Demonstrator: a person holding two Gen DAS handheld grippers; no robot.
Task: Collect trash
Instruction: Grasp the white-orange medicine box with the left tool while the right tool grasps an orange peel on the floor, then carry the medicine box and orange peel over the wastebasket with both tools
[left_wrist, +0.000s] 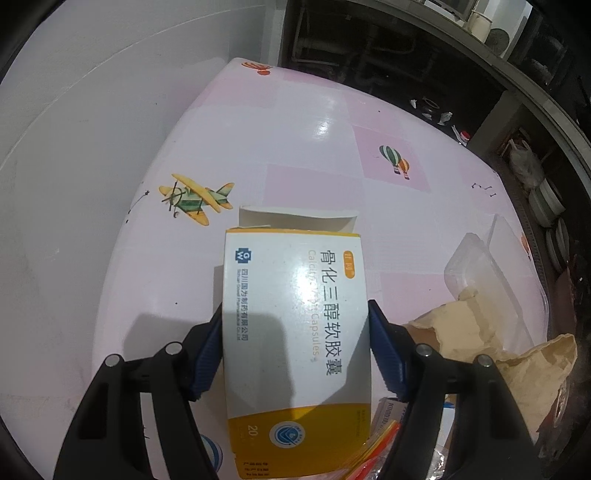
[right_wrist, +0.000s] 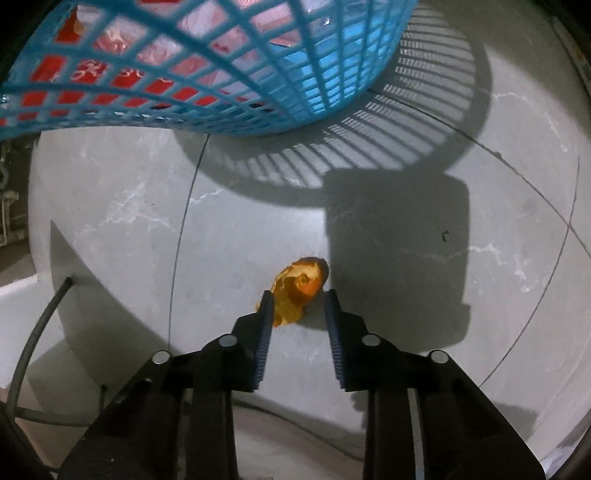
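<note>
My left gripper (left_wrist: 295, 314) is shut on a white and yellow medicine box (left_wrist: 295, 325) with an open end flap, holding it above a pink table (left_wrist: 295, 129). My right gripper (right_wrist: 298, 297) is open, low over a grey tiled floor (right_wrist: 406, 332). An orange peel (right_wrist: 299, 288) lies on the floor just at its fingertips, partly between them. A blue lattice trash basket (right_wrist: 229, 62) with red and pink wrappers inside stands on the floor beyond the peel.
On the table at right lie crumpled brown paper (left_wrist: 461, 328), a clear plastic tray (left_wrist: 491, 266) and colourful wrappers (left_wrist: 384, 439). Dark shelves (left_wrist: 443, 55) stand behind the table. A black cable (right_wrist: 33, 332) runs at the floor's left.
</note>
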